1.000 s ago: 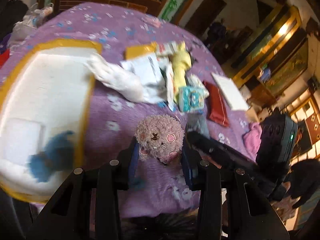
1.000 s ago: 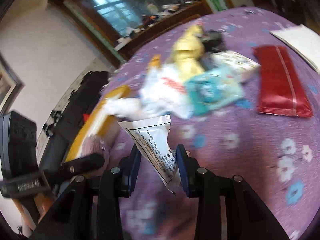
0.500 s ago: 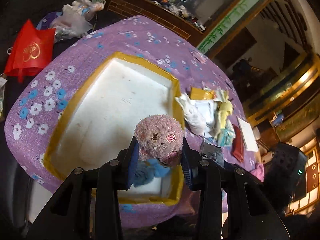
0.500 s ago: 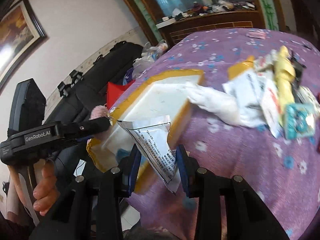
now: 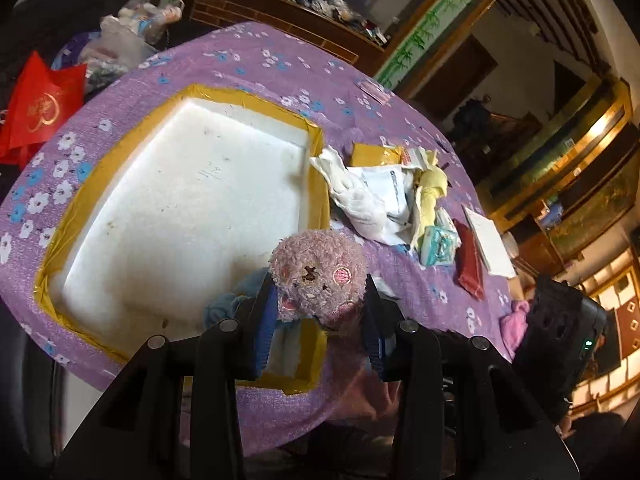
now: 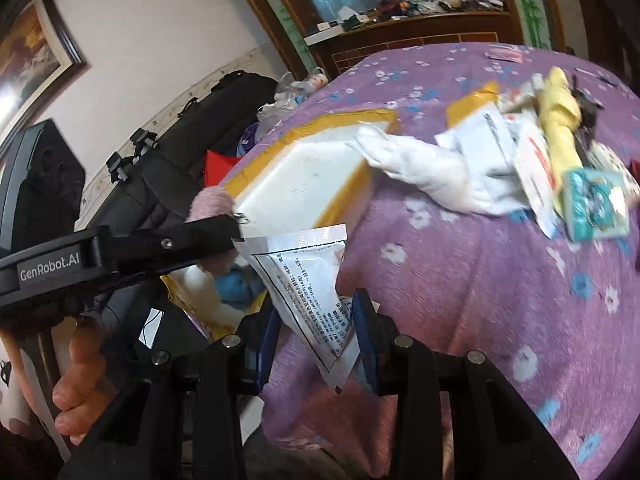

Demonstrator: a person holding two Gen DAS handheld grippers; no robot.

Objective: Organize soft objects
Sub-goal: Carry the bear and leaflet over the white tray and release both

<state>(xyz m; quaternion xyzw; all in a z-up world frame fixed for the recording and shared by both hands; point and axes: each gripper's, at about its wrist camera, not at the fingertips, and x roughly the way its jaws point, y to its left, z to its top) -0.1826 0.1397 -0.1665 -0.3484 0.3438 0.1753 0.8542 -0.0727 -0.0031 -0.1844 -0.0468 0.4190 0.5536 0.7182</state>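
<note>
Pink plush toy (image 5: 318, 274) sits pinched between the 2 jaws of the left gripper (image 5: 318, 320), held over the near corner of a white foam box (image 5: 180, 216), likely for dropping beside the blue soft thing (image 5: 228, 304) inside; the right gripper (image 6: 316, 332) clamps a white printed pouch (image 6: 310, 280) nearby; more soft items (image 5: 400, 200) lie heaped on the purple tablecloth (image 5: 280, 68) beyond.

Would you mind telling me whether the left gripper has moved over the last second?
Yes. Holding the pink plush toy, the left gripper swung from the purple tablecloth to above the white foam box.
</note>
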